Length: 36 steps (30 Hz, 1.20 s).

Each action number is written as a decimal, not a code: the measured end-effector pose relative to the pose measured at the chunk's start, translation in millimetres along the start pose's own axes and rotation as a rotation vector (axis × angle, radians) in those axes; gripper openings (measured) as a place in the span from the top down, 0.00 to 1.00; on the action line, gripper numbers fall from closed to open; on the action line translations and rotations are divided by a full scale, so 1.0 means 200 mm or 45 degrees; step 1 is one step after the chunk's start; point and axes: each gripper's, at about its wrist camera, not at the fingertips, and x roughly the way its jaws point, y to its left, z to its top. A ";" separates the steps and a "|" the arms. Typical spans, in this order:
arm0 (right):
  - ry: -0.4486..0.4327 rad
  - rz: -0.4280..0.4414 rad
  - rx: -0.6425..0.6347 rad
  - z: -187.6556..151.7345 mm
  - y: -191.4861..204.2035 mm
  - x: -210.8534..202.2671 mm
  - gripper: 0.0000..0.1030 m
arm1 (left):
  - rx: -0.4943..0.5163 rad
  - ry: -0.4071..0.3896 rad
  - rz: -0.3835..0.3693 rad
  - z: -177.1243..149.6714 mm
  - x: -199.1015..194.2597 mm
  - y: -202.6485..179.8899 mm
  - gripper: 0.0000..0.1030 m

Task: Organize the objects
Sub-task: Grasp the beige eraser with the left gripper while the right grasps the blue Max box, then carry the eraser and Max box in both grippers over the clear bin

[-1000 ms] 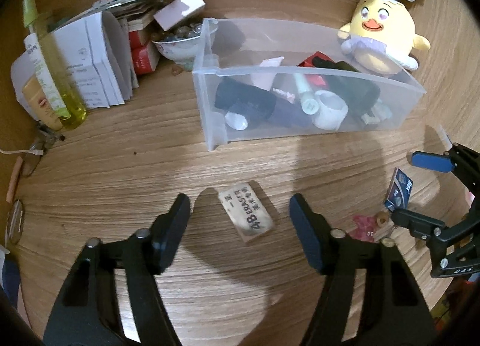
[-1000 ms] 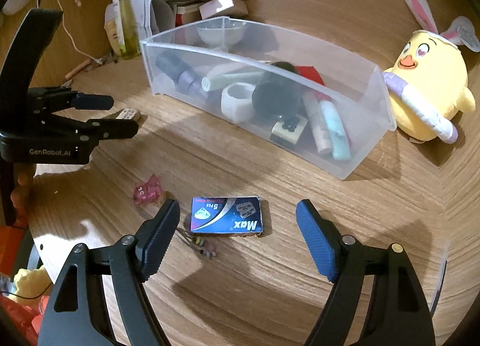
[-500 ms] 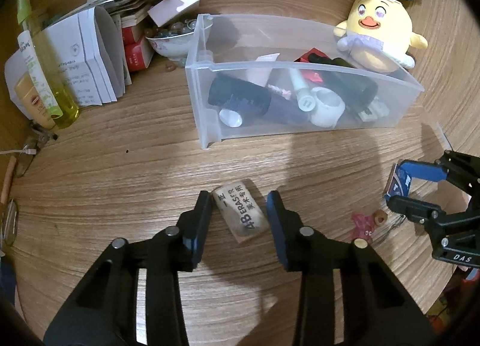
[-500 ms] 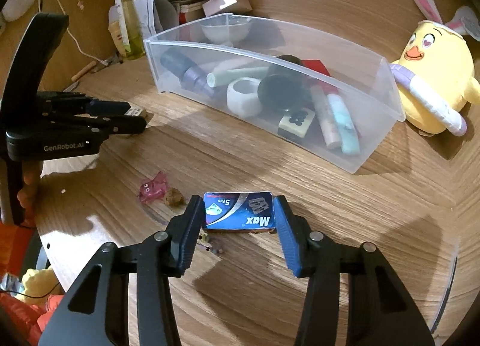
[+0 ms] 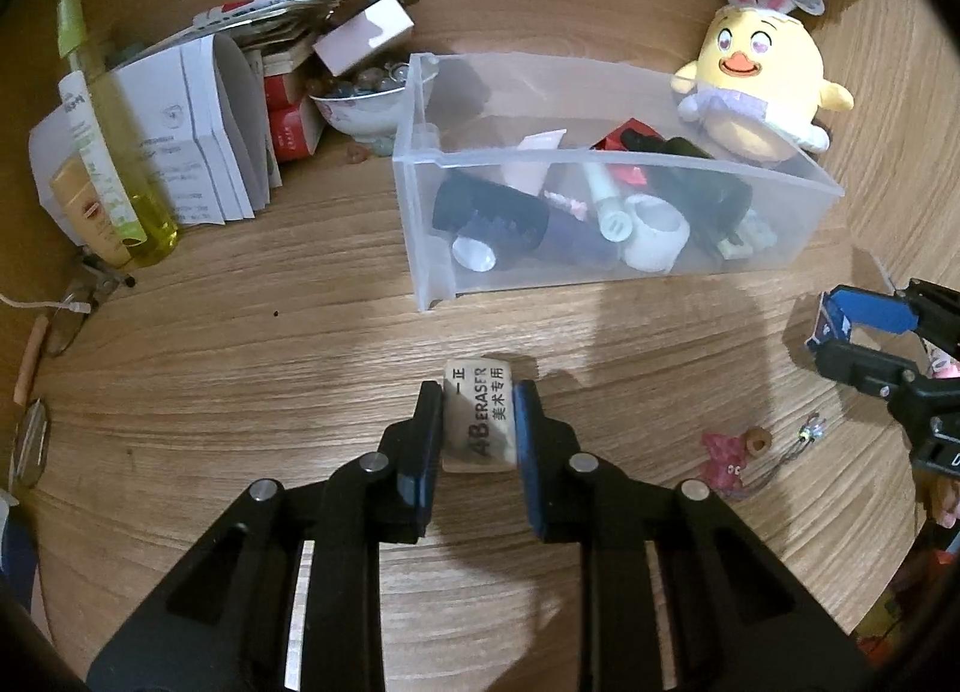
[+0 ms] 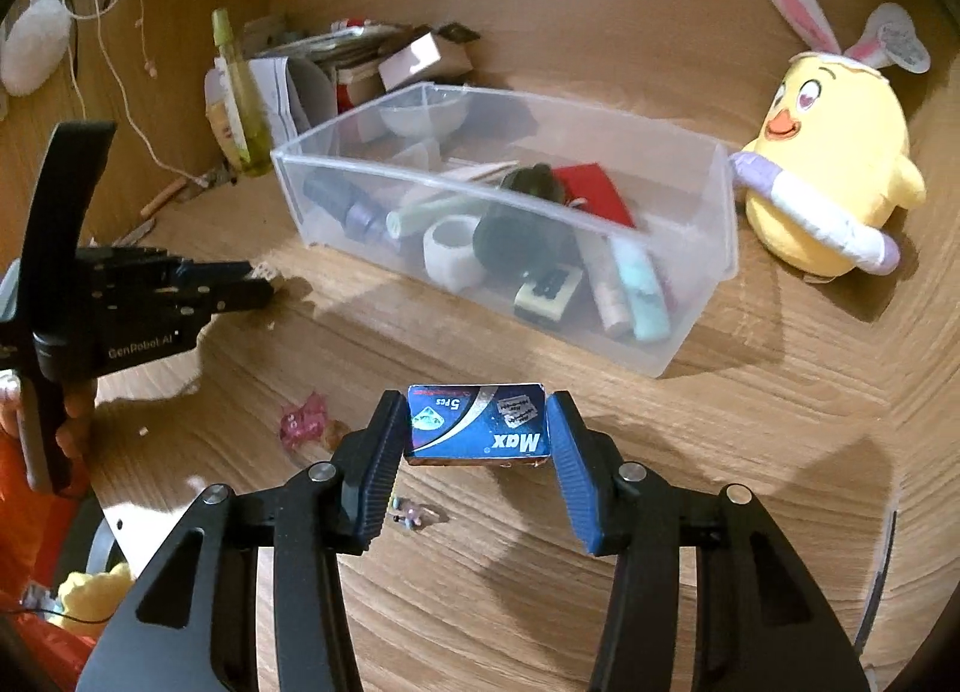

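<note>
A beige eraser point(image 5: 480, 428) printed "4B ERASER" lies on the wooden table, between the pads of my left gripper point(image 5: 478, 395). Its jaws are closing and both pads touch the eraser's long sides. My right gripper point(image 6: 476, 404) is shut on a small blue "Max" box point(image 6: 477, 425), held by its short ends just over the table. Behind both stands a clear plastic bin point(image 5: 414, 110) with several small items inside. The right wrist view shows the left gripper point(image 6: 255, 281) at the left. In the left wrist view the right gripper point(image 5: 840, 329) holds the box at the right edge.
A yellow plush chick point(image 5: 756, 86) with rabbit ears sits behind the bin's right end. Folded papers, a yellow-green bottle point(image 5: 102, 152), small boxes and a bowl point(image 5: 360, 110) crowd the back left. A pink trinket point(image 5: 723, 452) and beads lie between the grippers.
Both grippers went from wide open to closed: the left onto the eraser, which turned to line up with the pads, the right onto the blue box.
</note>
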 end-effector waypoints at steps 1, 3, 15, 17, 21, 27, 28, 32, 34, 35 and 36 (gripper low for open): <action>-0.006 -0.003 -0.001 0.00 0.00 -0.01 0.57 | -0.003 -0.003 -0.001 0.00 -0.01 0.00 0.77; -0.028 -0.017 -0.009 0.01 0.00 -0.03 0.57 | -0.008 -0.010 -0.012 0.01 -0.02 0.00 0.77; -0.173 -0.085 0.001 0.12 -0.07 -0.20 0.57 | -0.003 -0.166 -0.007 0.09 -0.22 -0.02 0.77; -0.194 -0.094 0.002 0.14 -0.08 -0.23 0.57 | 0.000 -0.194 -0.009 0.11 -0.25 -0.03 0.77; -0.234 -0.107 -0.003 0.18 -0.09 -0.27 0.57 | 0.000 -0.240 -0.018 0.15 -0.30 -0.05 0.77; -0.286 -0.103 -0.016 0.24 -0.09 -0.30 0.57 | 0.001 -0.292 -0.037 0.21 -0.34 -0.08 0.77; -0.292 -0.099 -0.016 0.25 -0.08 -0.30 0.57 | 0.002 -0.302 -0.040 0.22 -0.35 -0.08 0.77; -0.311 -0.088 -0.025 0.29 -0.07 -0.29 0.57 | 0.009 -0.334 -0.039 0.27 -0.37 -0.10 0.77; -0.324 -0.085 -0.026 0.32 -0.06 -0.29 0.57 | 0.009 -0.351 -0.037 0.29 -0.37 -0.11 0.77; -0.331 -0.081 -0.024 0.34 -0.06 -0.29 0.57 | 0.010 -0.356 -0.039 0.30 -0.37 -0.12 0.77; -0.337 -0.074 -0.019 0.35 -0.06 -0.28 0.57 | 0.010 -0.361 -0.039 0.31 -0.37 -0.12 0.77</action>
